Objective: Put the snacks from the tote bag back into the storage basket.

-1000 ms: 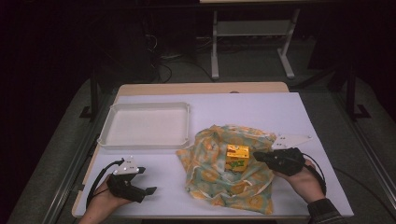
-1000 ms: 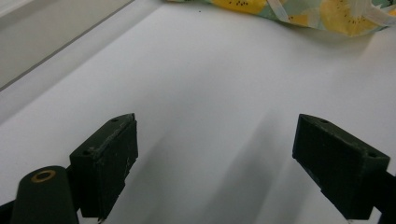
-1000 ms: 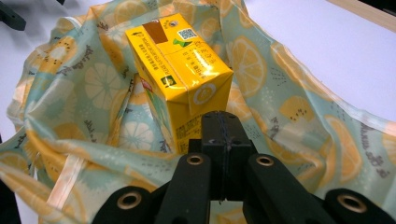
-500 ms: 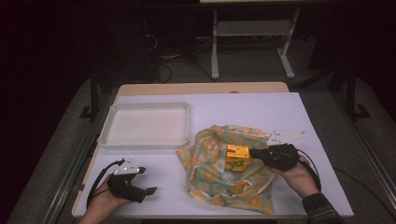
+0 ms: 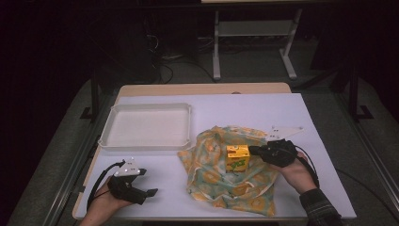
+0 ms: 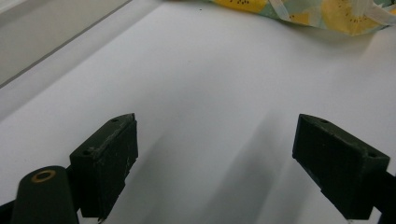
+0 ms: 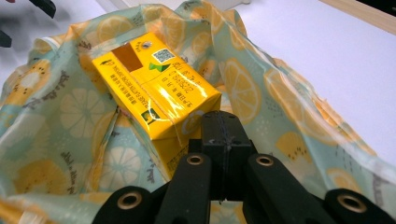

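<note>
While the yellow carton [image 5: 237,158] stands on the crumpled lemon-print cloth [image 5: 221,181], the right claw [image 5: 254,151] sits just beside it, its tips touching the carton's near side. From the right gripper view the carton [image 7: 156,95] lies straight ahead of the claw [image 7: 223,140], turned at an angle, with a printed label and a small square code on its top face; the two black jaws are clenched together and hold nothing between them, their closed end pressed against the carton's lower edge. The cloth [image 7: 261,93] spreads under and to both sides of that claw, with bare white table surface [image 7: 327,51] beyond it. A hand [image 5: 295,173] with a plaid cuff grips the right claw from behind, and a cable loops beside it. Well apart from the carton, the left claw [image 5: 149,192] rests low over the white table [image 5: 244,110], held by the other hand [image 5: 101,209]. In the left gripper view its jaws stand wide apart, released, with only plain white surface [image 6: 210,102] between them [image 6: 215,163]; the edge of the cloth [image 6: 299,11] lies far ahead of that claw. An empty white tray [image 5: 115,123] sits beyond the left claw, just beside the cloth's far corner.
</note>
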